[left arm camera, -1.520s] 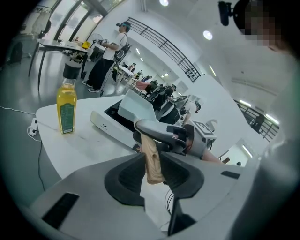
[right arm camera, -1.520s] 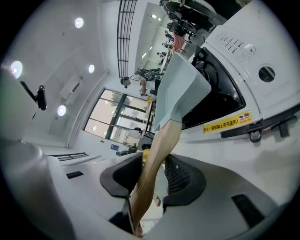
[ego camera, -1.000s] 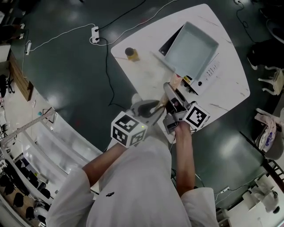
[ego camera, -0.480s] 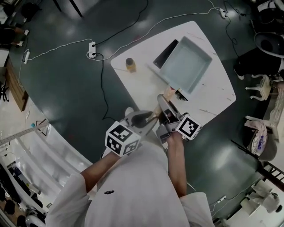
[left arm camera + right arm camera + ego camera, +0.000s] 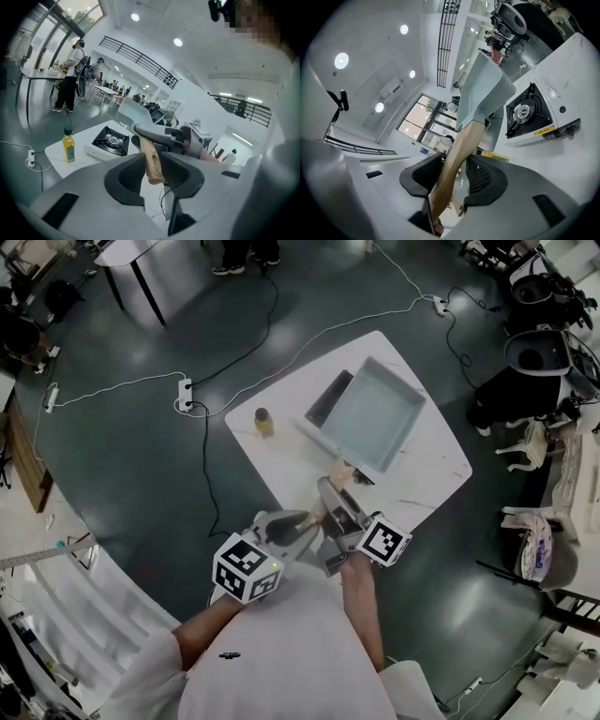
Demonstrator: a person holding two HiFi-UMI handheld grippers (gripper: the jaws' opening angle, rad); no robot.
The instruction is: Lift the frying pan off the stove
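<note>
A square grey-blue frying pan (image 5: 372, 416) with a wooden handle (image 5: 336, 474) hangs tilted above the white table (image 5: 431, 465). The gas stove (image 5: 327, 399) shows from under the pan's left edge. My left gripper (image 5: 314, 521) is shut on the handle's near end (image 5: 151, 161). My right gripper (image 5: 333, 498) is shut on the handle (image 5: 457, 159) a little further along, with the pan (image 5: 483, 89) raised above the stove (image 5: 528, 115). Both pairs of jaws have just been opening slightly, and the handle is still between them.
A bottle of yellow oil (image 5: 264, 420) stands on the table's left corner, to the left of the stove (image 5: 110, 140). A power strip (image 5: 184, 395) and cables lie on the dark floor. Chairs and equipment (image 5: 539, 352) crowd the right side. People stand far off (image 5: 70, 77).
Both grippers have risen with the pan, which now sits higher and further off the stove. The table looks smaller and farther below.
</note>
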